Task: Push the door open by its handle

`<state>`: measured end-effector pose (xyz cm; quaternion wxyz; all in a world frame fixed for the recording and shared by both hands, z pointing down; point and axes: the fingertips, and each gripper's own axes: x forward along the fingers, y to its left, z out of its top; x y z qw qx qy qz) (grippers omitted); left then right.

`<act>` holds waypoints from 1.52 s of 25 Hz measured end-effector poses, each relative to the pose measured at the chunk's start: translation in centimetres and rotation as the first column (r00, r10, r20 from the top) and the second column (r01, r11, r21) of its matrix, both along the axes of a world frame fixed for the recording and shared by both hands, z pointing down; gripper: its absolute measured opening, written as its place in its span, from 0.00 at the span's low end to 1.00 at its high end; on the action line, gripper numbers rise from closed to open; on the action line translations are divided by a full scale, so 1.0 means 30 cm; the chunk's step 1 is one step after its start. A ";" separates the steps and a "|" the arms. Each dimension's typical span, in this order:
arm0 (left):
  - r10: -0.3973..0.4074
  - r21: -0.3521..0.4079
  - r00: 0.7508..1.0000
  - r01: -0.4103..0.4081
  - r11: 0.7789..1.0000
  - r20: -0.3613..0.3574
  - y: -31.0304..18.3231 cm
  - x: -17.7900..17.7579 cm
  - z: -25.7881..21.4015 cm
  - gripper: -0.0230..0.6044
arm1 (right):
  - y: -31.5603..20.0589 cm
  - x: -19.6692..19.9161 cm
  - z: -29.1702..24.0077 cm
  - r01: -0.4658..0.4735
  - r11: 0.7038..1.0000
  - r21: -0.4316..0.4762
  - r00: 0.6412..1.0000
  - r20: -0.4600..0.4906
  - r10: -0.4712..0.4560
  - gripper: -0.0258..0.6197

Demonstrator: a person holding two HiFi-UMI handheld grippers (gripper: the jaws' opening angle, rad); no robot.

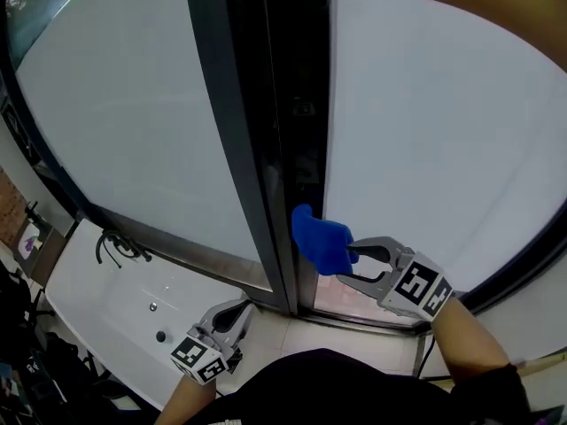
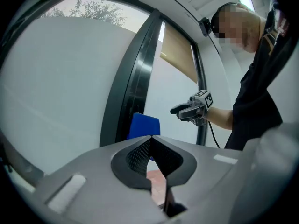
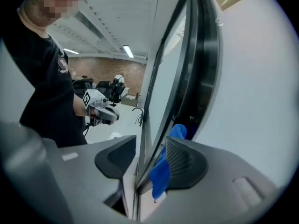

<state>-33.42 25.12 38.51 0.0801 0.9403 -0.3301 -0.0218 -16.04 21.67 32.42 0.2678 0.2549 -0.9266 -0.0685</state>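
A dark-framed door of frosted white panes stands ajar, with a black gap beside its right pane. The handle is blue and looks cloth-covered; it sticks out at the gap's lower end. My right gripper is open right at the handle. In the right gripper view the door's edge and the blue handle stand between the jaws of the right gripper, with the blue against the right pad. My left gripper hangs low and left of the door, shut and empty, its left gripper tips meeting.
A white basin counter with a black tap lies at the lower left below the left pane. A brick wall shows at the far left. My own dark clothing fills the bottom of the head view.
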 end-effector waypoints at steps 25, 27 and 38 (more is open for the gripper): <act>0.077 0.056 0.997 -0.077 0.995 0.008 -0.445 -0.312 0.026 0.04 | -0.498 -0.182 0.492 -0.145 0.955 -0.258 0.845 -0.534 -0.016 0.26; 0.091 0.051 0.996 -0.092 0.994 0.006 -0.466 -0.318 0.036 0.04 | -0.508 -0.190 0.486 -0.138 0.963 -0.231 0.861 -0.509 0.001 0.25; 0.143 0.036 0.990 -0.142 0.989 -0.009 -0.520 -0.306 0.025 0.04 | -0.510 -0.217 0.442 -0.083 0.977 -0.195 0.944 -0.329 0.015 0.24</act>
